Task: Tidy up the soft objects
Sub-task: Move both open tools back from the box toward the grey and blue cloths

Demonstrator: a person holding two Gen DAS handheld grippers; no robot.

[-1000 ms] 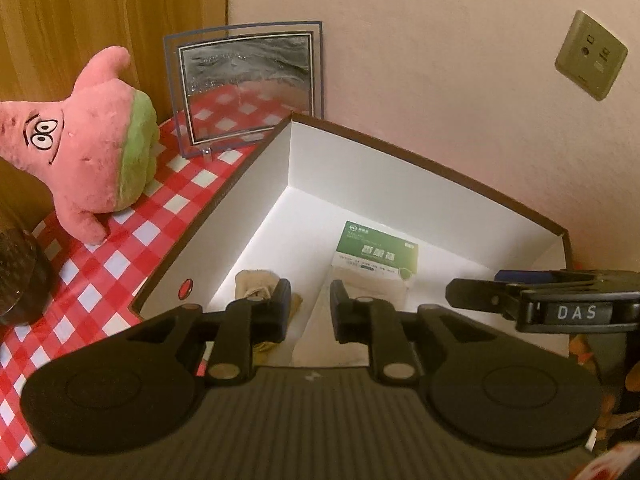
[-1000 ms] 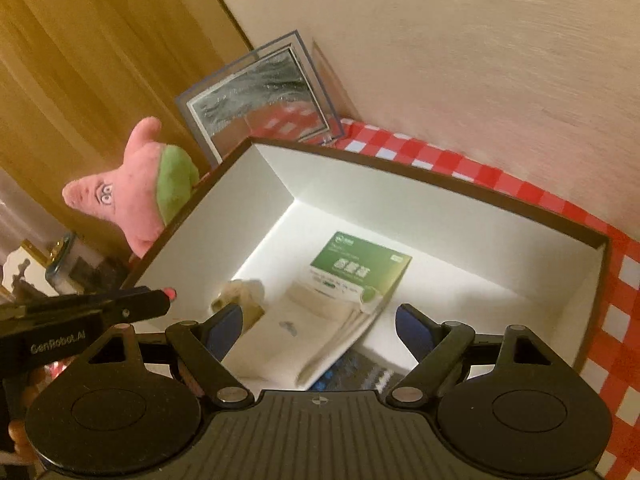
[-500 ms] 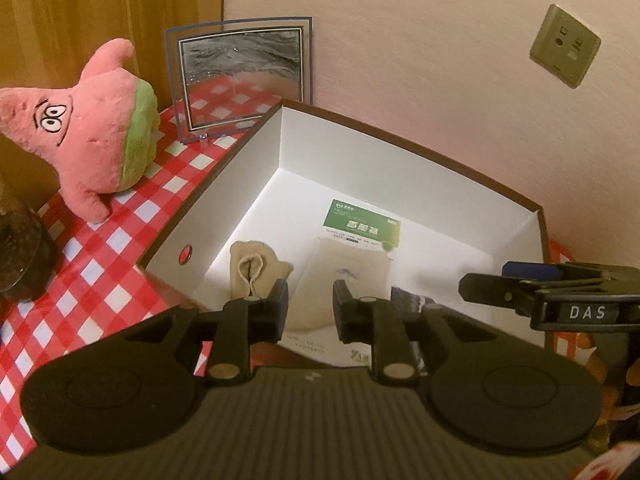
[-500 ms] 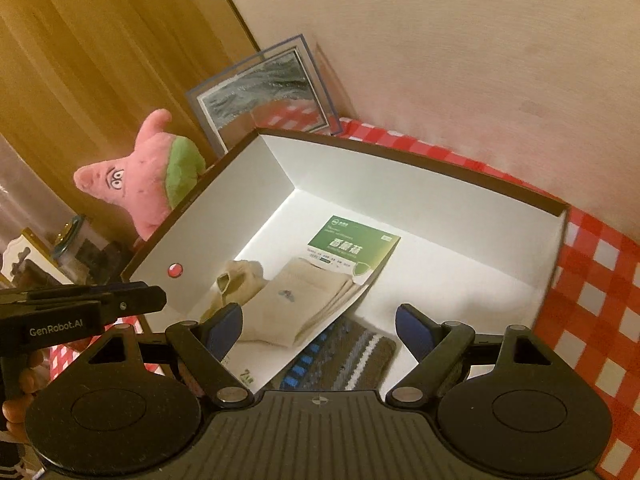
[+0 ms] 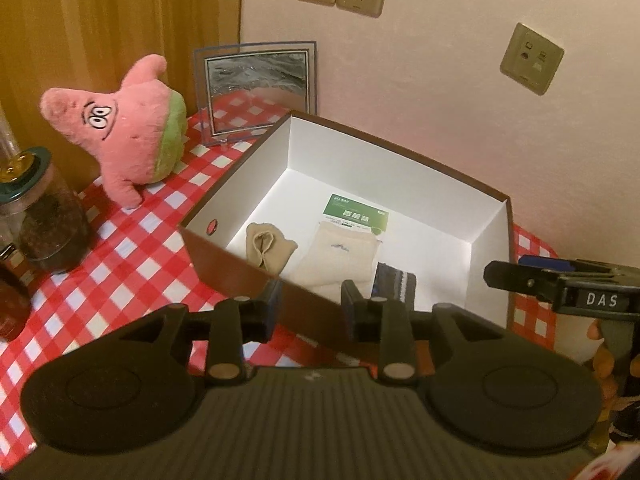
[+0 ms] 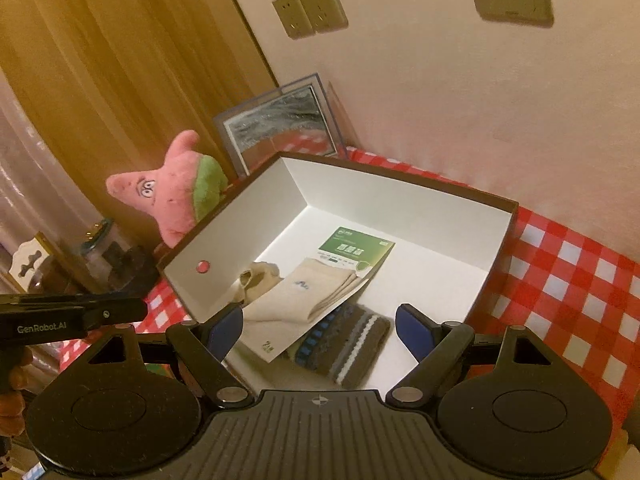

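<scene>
The soft things already sit inside the open box [image 6: 496,240]: a small beige sock [image 5: 269,245] bunched on the white floor, a folded cream pair of socks [image 6: 316,292] lying across a green leaflet [image 6: 354,245], and a dark striped sock [image 6: 348,344] tucked under their near edge. From the right gripper [image 6: 320,330] all of this lies just ahead of the fingertips and between them, lower down inside the box; its jaws stand wide with nothing in them. The left gripper [image 5: 310,306] hangs just short of the box's near brown wall, the cream pair showing in the gap past its fingertips, and its jaws are opening with nothing between the pads, so it holds nothing either. Out to the left of both pairs of fingers, well apart from them, the pink star plush [image 5: 124,128] stands on the red checked cloth [image 5: 120,256] outside the box, next to a glass picture frame [image 5: 258,88] leaning by the wall and a jar [image 5: 48,216] nearer the edge. It looks to me like a step has just finished, with both hands empty and clear of the box. If the plush counts among the soft things, the next move calls for swinging a gripper left, jaws wide enough for its plump body, and closing gently on the middle without knocking the frame or jar.
</scene>
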